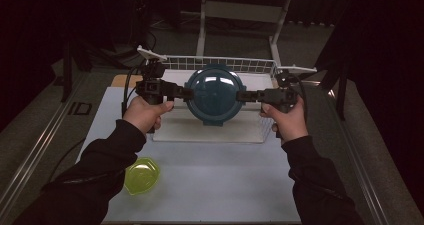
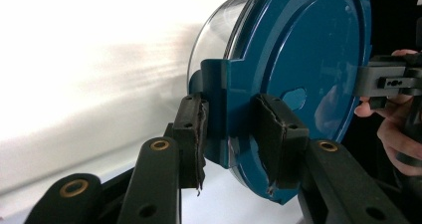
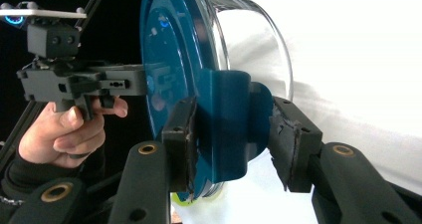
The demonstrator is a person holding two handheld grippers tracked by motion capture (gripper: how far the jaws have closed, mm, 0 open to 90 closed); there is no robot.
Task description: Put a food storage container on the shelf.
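Gripping from the left, the left tongs are clenched on the left handle of a blue pot, one pad on each face of that tab in the left gripper view. The pot hangs in the air between both hands, above a white tray on the worktop, and in the high view its clear domed lid faces the camera (in the gripper views its blue base is turned to the dark room). Behind it stands a white wire rack. On the right, the right tongs clamp the opposite handle. Near the left sleeve, a yellow-green bowl rests on the worktop, well apart from the pot.
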